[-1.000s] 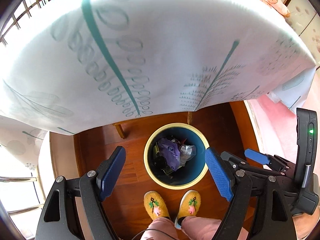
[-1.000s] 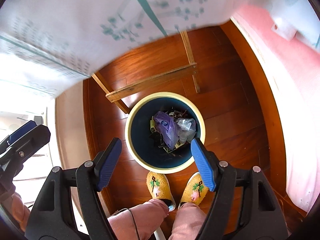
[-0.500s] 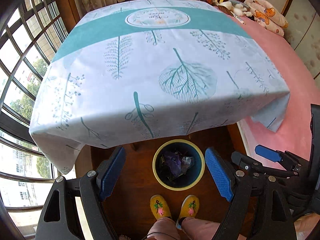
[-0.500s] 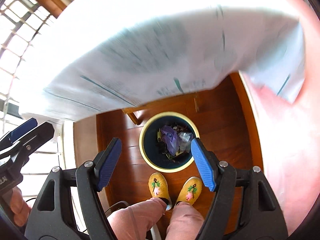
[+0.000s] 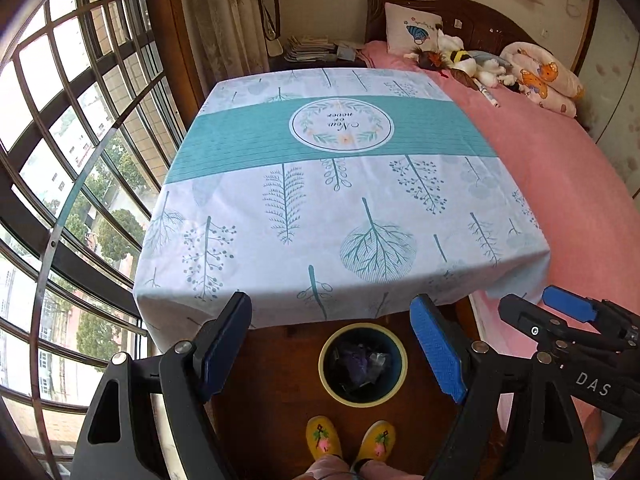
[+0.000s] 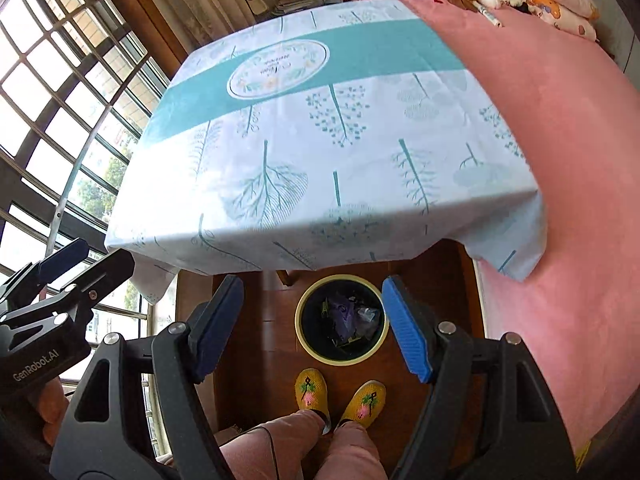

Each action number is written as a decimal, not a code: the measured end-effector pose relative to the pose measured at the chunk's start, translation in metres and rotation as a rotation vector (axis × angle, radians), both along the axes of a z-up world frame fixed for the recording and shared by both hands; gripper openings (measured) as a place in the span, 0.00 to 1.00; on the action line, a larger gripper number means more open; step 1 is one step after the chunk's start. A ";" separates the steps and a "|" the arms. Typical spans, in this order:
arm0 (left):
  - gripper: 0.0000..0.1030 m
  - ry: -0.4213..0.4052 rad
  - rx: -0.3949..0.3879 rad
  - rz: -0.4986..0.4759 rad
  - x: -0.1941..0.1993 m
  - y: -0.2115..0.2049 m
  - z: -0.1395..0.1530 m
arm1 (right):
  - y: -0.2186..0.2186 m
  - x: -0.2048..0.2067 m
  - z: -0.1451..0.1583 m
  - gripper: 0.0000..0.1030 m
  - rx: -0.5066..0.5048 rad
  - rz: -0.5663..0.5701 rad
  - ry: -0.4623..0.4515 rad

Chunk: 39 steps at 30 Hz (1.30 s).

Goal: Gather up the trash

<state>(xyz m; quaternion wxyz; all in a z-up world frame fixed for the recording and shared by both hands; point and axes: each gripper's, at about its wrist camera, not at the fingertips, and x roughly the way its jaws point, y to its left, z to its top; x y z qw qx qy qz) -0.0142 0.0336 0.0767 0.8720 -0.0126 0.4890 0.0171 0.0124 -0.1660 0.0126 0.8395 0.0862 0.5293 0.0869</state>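
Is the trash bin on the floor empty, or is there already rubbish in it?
Partly filled. The trash bin stands upright with a purple wrapper and clear plastic lying inside, well below its rim.

left gripper (image 5: 332, 348) agape, right gripper (image 6: 314, 330) agape

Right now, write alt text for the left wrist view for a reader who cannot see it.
The open left gripper hangs empty above a round trash bin on the wooden floor, with trash inside and the person's yellow slippers just before it. Beyond stands a table under a white and teal leaf-print tablecloth, with a pink bed to its right and a window on the left.
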 end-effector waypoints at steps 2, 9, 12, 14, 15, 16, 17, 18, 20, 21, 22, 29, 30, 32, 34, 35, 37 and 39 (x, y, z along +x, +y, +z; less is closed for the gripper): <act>0.80 -0.020 0.004 0.017 -0.001 0.001 0.011 | -0.001 0.000 0.020 0.68 0.000 -0.002 -0.024; 0.80 -0.031 -0.010 0.056 -0.005 0.005 0.028 | 0.002 -0.009 0.067 0.68 -0.013 -0.010 -0.114; 0.80 -0.031 -0.004 0.058 -0.004 0.002 0.027 | 0.004 -0.013 0.076 0.68 -0.024 -0.004 -0.135; 0.80 -0.035 -0.004 0.062 -0.002 0.002 0.026 | 0.005 -0.013 0.077 0.68 -0.033 0.000 -0.147; 0.80 -0.036 -0.005 0.063 -0.002 0.001 0.026 | 0.005 -0.012 0.080 0.68 -0.037 0.003 -0.153; 0.80 -0.035 -0.005 0.063 -0.002 0.001 0.026 | 0.006 -0.012 0.080 0.68 -0.039 0.005 -0.158; 0.80 -0.035 -0.002 0.062 0.000 0.001 0.024 | 0.006 -0.012 0.081 0.68 -0.040 0.006 -0.161; 0.80 -0.034 0.000 0.061 0.000 0.000 0.024 | 0.007 -0.012 0.081 0.68 -0.041 0.007 -0.165; 0.80 -0.035 0.001 0.063 0.000 -0.001 0.024 | 0.008 -0.012 0.080 0.68 -0.042 0.012 -0.170; 0.80 -0.037 0.004 0.062 0.000 -0.001 0.024 | 0.008 -0.012 0.079 0.68 -0.044 0.014 -0.173; 0.80 -0.039 0.006 0.061 0.001 -0.002 0.025 | 0.008 -0.011 0.077 0.68 -0.045 0.016 -0.176; 0.80 -0.036 0.012 0.060 0.005 -0.004 0.024 | 0.009 -0.010 0.076 0.68 -0.046 0.022 -0.189; 0.80 -0.036 0.013 0.058 0.005 -0.003 0.024 | 0.010 -0.009 0.076 0.68 -0.048 0.024 -0.191; 0.80 -0.038 0.012 0.059 0.005 -0.003 0.024 | 0.011 -0.009 0.076 0.68 -0.053 0.031 -0.196; 0.80 -0.038 0.014 0.060 0.005 -0.004 0.024 | 0.012 -0.008 0.076 0.68 -0.056 0.038 -0.201; 0.80 -0.038 0.013 0.060 0.005 -0.004 0.025 | 0.012 -0.008 0.076 0.68 -0.057 0.040 -0.203; 0.80 -0.038 0.020 0.057 0.007 -0.004 0.023 | 0.013 -0.007 0.075 0.68 -0.056 0.042 -0.205; 0.80 -0.036 0.024 0.056 0.008 -0.005 0.022 | 0.013 -0.007 0.075 0.68 -0.058 0.041 -0.204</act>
